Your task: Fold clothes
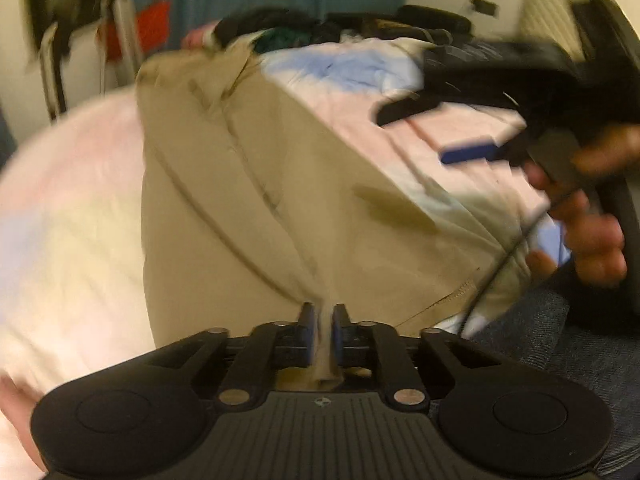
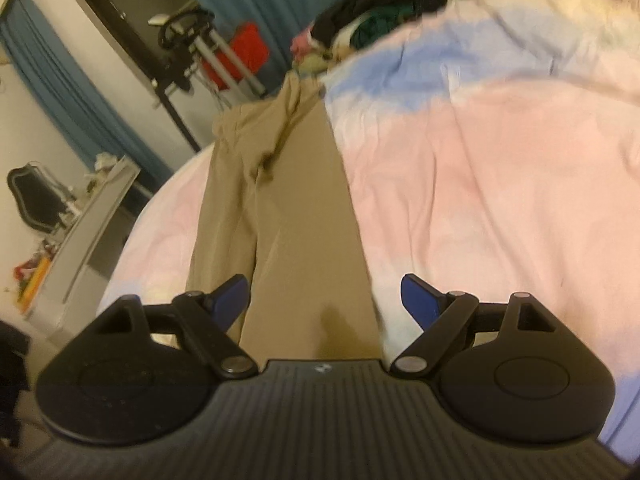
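- Clearly the left gripper (image 1: 323, 320) is clamped on a pinch of the khaki trousers (image 1: 256, 184); cloth bunches between its blue pads, so the fabric rises toward the camera, probably to carry that edge over for a fold.
- Spread along the pink-and-blue bedspread (image 2: 500, 168), the trousers (image 2: 288, 208) run from the right gripper (image 2: 325, 300) toward 12 o'clock, legs side by side, which keeps them flat enough to crease.
- The right gripper's fingers stand wide apart over the near end of the cloth, grasping nothing; in the left wrist view it (image 1: 440, 136) shows blurred at 2 o'clock with a hand (image 1: 580, 216) on it, likely repositioning.
- A pile of dark clothes (image 2: 376, 12) sits at 12 o'clock by the bed's far edge, clear of the fold.
- How many folds the trousers already hold is not settled by these views.
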Tool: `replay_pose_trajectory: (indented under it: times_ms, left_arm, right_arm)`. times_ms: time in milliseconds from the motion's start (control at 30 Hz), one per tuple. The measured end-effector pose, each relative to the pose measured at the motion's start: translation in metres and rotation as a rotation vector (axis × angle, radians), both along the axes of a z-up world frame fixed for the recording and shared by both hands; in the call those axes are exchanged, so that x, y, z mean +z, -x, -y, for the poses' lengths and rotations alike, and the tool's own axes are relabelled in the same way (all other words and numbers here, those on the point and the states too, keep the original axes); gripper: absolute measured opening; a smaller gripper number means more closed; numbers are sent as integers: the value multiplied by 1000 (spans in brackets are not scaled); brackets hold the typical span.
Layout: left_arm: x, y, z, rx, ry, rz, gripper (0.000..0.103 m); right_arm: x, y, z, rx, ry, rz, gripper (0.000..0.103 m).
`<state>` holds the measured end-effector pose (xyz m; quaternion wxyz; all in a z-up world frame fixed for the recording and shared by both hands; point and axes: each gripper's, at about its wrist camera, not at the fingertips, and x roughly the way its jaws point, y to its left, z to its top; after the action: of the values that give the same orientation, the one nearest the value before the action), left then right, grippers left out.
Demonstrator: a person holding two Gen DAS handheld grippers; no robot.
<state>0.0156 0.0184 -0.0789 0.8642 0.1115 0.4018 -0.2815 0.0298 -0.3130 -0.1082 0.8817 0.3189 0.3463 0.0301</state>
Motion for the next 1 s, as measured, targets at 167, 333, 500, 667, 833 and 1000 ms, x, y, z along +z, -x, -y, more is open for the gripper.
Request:
replay_pose_trajectory:
  times_ms: [167,333,500,667,833,1000]
  left_arm:
    - [7,-24,-60,196,226,-89,70]
    - [-3,-55,-102,397,324,-177,82]
    - [-27,-81,-101,455,293,-317,80]
    - [-36,-84,-100,432,324,-368,64]
    - [-39,-70,-110,441,362,-408,33]
    - [-33,-56,-120,434,419,-420,5]
  right_arm:
    - [-20,3,15,0,-165,-113,85]
    - [-41,0,19,-24,-298,-213,85]
    - [-55,-4,14,-3,-360,-310,71]
    - [-50,0,0,75,-319,-354,59]
    - [-32,7,-41,213,-40,-360,59]
    - [-16,21,-55,229,43,-346,28]
